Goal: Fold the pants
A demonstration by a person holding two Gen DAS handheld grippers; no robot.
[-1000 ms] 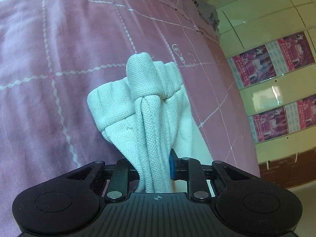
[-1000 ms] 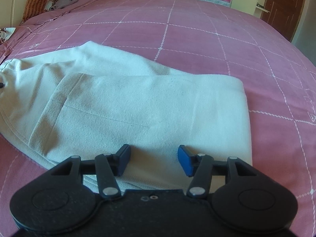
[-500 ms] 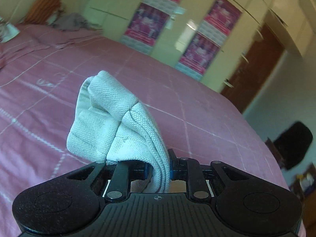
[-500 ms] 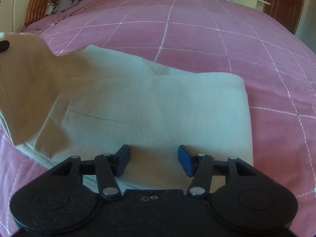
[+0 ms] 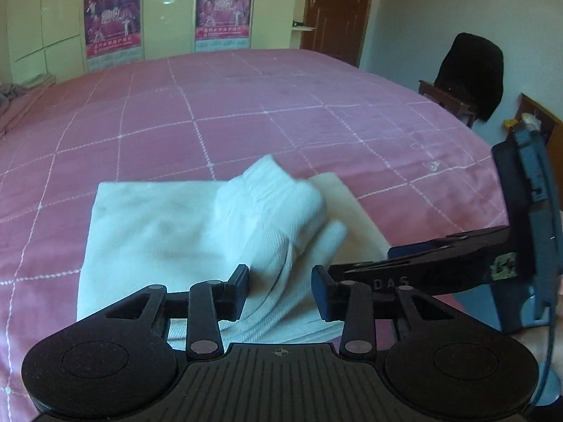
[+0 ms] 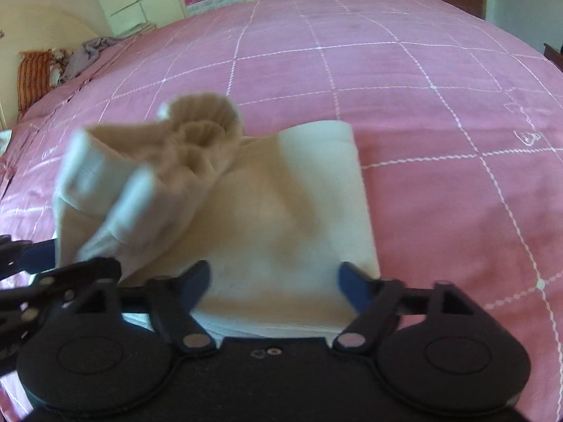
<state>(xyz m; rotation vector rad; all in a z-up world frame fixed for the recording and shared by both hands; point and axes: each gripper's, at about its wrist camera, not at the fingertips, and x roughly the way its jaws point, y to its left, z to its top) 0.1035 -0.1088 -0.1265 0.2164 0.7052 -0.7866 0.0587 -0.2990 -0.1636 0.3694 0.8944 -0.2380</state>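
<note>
Pale pants (image 5: 183, 232) lie half-folded on pink bed (image 5: 281, 112); left gripper (image 5: 279, 290) fingers have just been opening, bunched waist end slipping free btwn them, right gripper (image 6: 274, 281) spread wide w/ nothing held; best lay bunch flat, edges squared.

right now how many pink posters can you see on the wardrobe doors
2 in the left wrist view: a left poster and a right poster, both on the cream wardrobe behind the pink bed. More may sit outside the frame.
</note>
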